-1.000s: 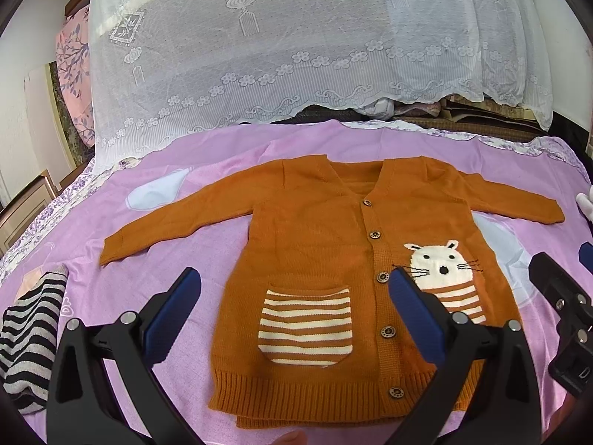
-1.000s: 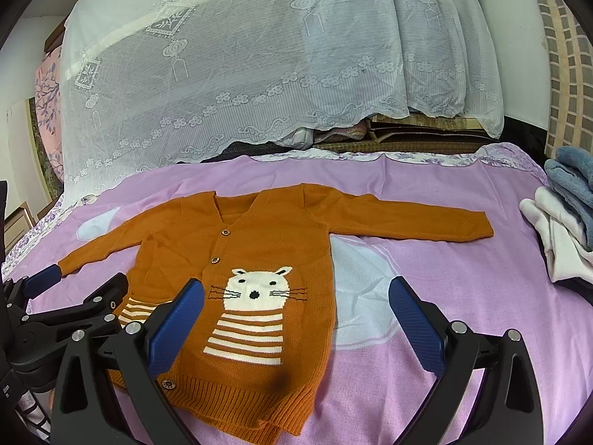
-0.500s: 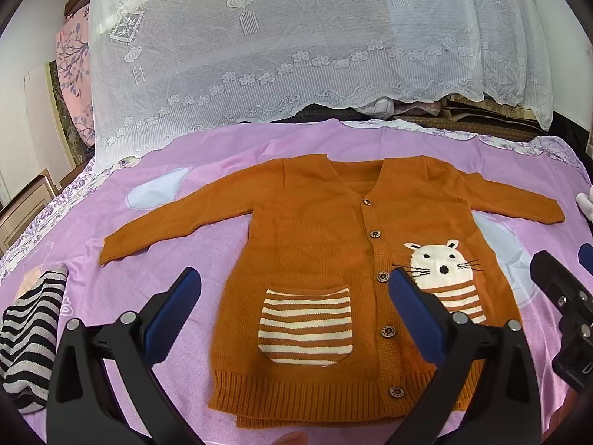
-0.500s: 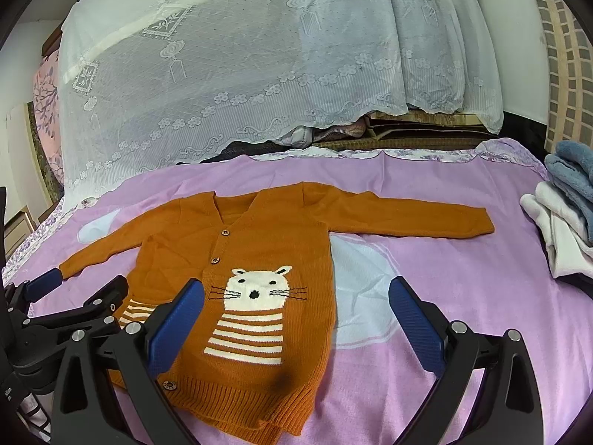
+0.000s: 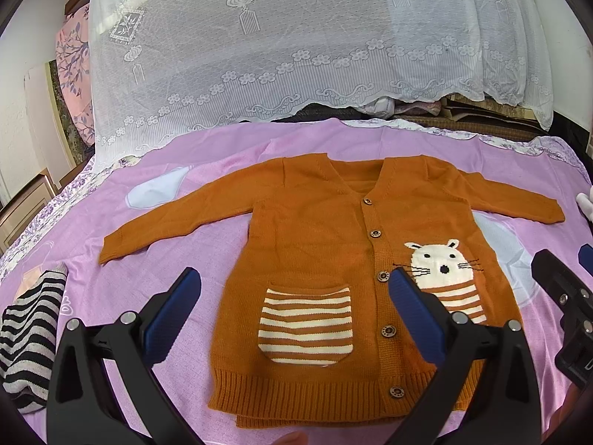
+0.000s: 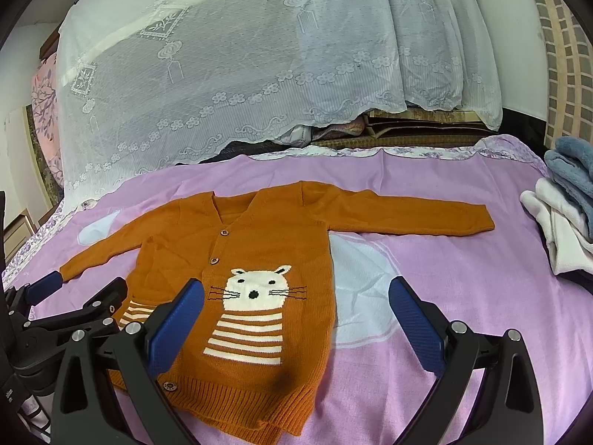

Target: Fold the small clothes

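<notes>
Bedroom. Bed (image 5: 222, 185) covered with a purple sheet carrying pale blue printed shapes. White lace cloth (image 5: 296, 55) draped over a tall pile along the bed's far edge; dark folded bedding shows under its hem.

Orange knit cardigan (image 5: 315, 244) lies flat, front up, at the middle of the bed, hem toward the near edge, neckline toward the far edge. Both sleeves spread out to the sides. Buttoned down the front. Striped patch pocket (image 5: 305, 328) on one panel, white cat motif (image 6: 255, 289) with striped body on the other.

Black-and-white striped garment (image 5: 27, 341) bunched at the bed's left edge. Blue and white folded clothes (image 6: 563, 200) stacked at the right edge.

Left hand-held gripper (image 5: 294, 319) hovers above the cardigan's hem and pocket, blue pads spread wide, nothing between them. Right hand-held gripper (image 6: 296, 328) hovers over the cat panel and the bare sheet just beside it, pads likewise wide apart and empty. Each gripper shows at the edge of the other's view; they sit side by side near the bed's near edge.
</notes>
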Motion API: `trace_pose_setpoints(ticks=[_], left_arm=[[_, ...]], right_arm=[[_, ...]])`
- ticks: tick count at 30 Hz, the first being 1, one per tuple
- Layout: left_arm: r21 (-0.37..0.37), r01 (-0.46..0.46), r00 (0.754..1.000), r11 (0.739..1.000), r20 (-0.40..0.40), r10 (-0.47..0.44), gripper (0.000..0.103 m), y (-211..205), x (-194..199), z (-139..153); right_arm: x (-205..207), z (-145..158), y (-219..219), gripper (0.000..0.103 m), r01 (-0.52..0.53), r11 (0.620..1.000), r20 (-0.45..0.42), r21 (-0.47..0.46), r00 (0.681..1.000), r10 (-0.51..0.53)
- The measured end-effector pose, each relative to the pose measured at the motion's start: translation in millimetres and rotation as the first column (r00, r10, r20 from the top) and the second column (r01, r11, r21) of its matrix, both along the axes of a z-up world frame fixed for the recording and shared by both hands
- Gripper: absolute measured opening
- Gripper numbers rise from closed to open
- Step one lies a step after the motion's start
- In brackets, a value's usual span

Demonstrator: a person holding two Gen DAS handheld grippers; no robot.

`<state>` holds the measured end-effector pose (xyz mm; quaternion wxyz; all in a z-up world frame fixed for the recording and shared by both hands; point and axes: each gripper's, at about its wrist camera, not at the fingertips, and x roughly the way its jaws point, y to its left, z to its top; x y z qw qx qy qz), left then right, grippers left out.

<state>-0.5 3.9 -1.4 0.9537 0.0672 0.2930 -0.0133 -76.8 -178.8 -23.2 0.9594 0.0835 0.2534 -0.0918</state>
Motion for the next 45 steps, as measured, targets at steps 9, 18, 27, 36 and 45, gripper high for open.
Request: trace_pose_setpoints(ticks=[9, 18, 27, 36, 45], left_arm=[[0.000, 0.000, 1.000, 1.000, -0.001, 0.000, 0.099, -0.1, 0.2, 0.2], [-0.001, 0.000, 1.000, 1.000, -0.002, 0.000, 0.099, -0.1, -0.2, -0.1], [-0.001, -0.001, 1.000, 1.000, -0.005, 0.001, 0.099, 0.0, -0.2, -0.8], [0.001, 0.002, 1.000, 1.000, -0.012, -0.002, 0.099, 0.8, -0.9, -4.5], [-0.007, 0.021, 0.991, 1.000, -0.133, -0.022, 0.099, -3.1, 12.2, -27.8]], right_arm=[[0.0, 0.1, 0.2, 0.100, 0.001, 1.000, 0.000, 0.000, 1.000, -0.001], [0.0, 0.2, 0.2, 0.100, 0.001, 1.000, 0.000, 0.002, 1.000, -0.001], [0.1, 0.0, 0.0, 0.100, 0.001, 1.000, 0.000, 0.003, 1.000, -0.001], [0.9, -1.5, -1.3, 0.100, 0.002, 1.000, -0.006, 0.002, 1.000, -0.002], [27.0, -36.6, -24.8, 0.100, 0.021, 0.999, -0.196, 0.028, 0.981, -0.015]])
